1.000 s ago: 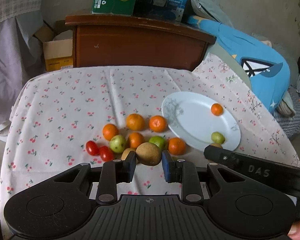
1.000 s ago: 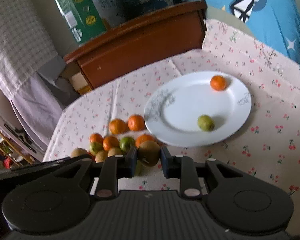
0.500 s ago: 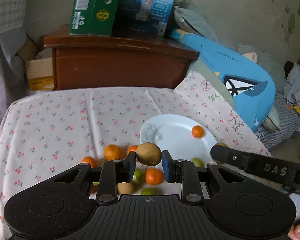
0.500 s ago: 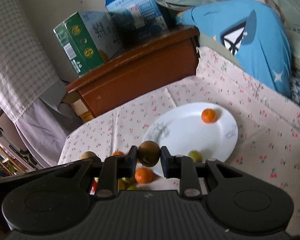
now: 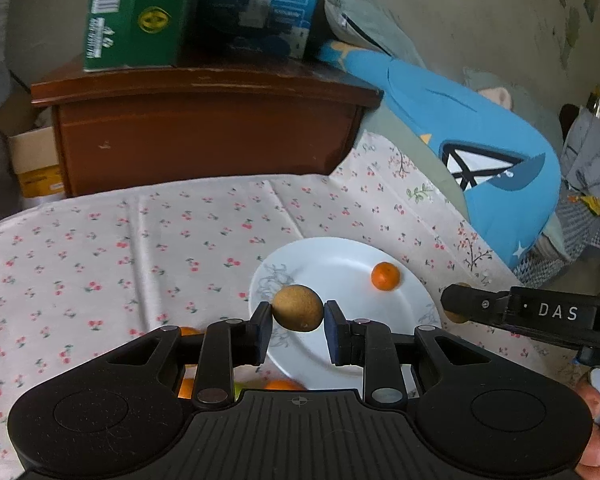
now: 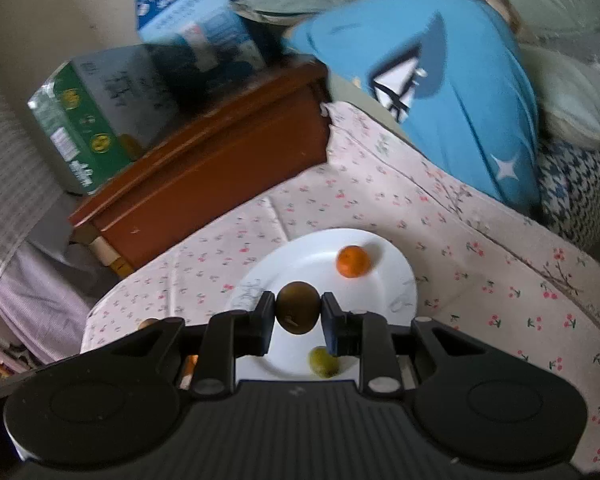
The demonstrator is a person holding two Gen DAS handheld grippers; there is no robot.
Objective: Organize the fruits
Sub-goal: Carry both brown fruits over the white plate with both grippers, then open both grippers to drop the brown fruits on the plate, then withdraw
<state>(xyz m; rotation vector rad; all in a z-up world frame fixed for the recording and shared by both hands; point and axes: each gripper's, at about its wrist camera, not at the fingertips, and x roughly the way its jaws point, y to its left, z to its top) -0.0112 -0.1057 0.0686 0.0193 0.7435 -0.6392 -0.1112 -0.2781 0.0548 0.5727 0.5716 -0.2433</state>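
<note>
My left gripper [image 5: 297, 316] is shut on a brown kiwi [image 5: 297, 307] and holds it above the near left rim of the white plate [image 5: 332, 264]. An orange [image 5: 385, 276] lies on the plate. My right gripper [image 6: 298, 314] is shut on a darker kiwi [image 6: 298, 307] above the same plate [image 6: 300, 268], which holds an orange [image 6: 353, 261] and a green fruit [image 6: 323, 362]. The right gripper's side shows in the left wrist view [image 5: 456, 307]. Several oranges [image 5: 186, 386] lie partly hidden under the left gripper.
The table has a cherry-print cloth [image 5: 140, 248]. A brown wooden cabinet [image 5: 204, 132] stands behind it with a green box [image 5: 134, 12] and a blue box [image 5: 260, 4] on top. A blue cushion [image 5: 492, 168] lies at the right.
Both grippers have risen from the fruit pile with their kiwis and moved over the plate. The pile has dropped out of sight beneath the grippers.
</note>
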